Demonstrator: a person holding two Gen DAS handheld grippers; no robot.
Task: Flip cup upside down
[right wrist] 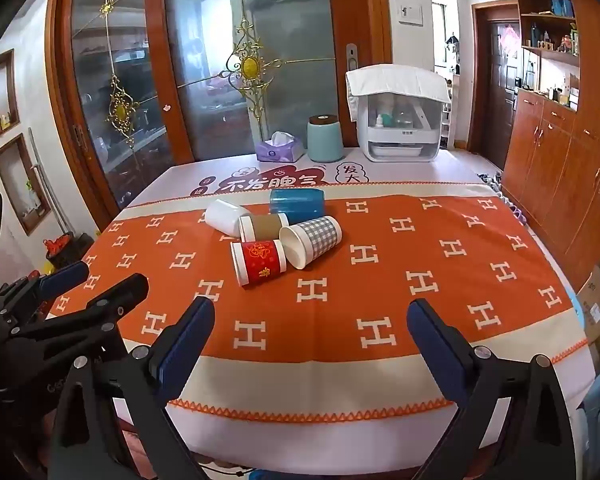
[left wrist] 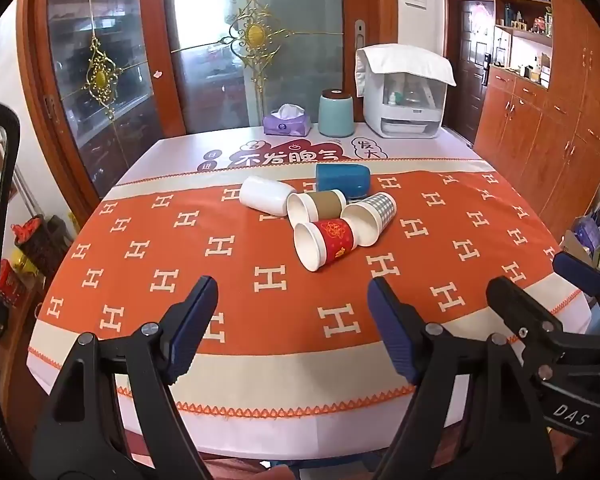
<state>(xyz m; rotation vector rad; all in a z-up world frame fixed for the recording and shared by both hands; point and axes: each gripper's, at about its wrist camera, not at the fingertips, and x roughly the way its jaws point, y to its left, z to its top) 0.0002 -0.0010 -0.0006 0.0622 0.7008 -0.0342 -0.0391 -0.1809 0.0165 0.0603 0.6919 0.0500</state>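
Red cup [left wrist: 325, 243] sideways, mouth leftward

Orange tablecloth [left wrist: 148, 248] with a white H print and cream borders. Cups: red cup [left wrist: 324, 243] with gold-ish art, gingham cup [right wrist: 311, 240] in grey-white checks, brown-sleeved cup [left wrist: 317, 205], white cup [left wrist: 265, 199], blue cup [left wrist: 342, 181]. Far end: purple tissue box [left wrist: 287, 123] and mint canister [left wrist: 336, 113].

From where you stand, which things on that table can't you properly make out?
- Blue cup: its mouth faces away in both views.
- White cup: partly behind the brown-sleeved cup.
- Dish box: contents blurred behind its cover, its top under a cloth.
- Tablecloth lettering: cut by the orange runner.
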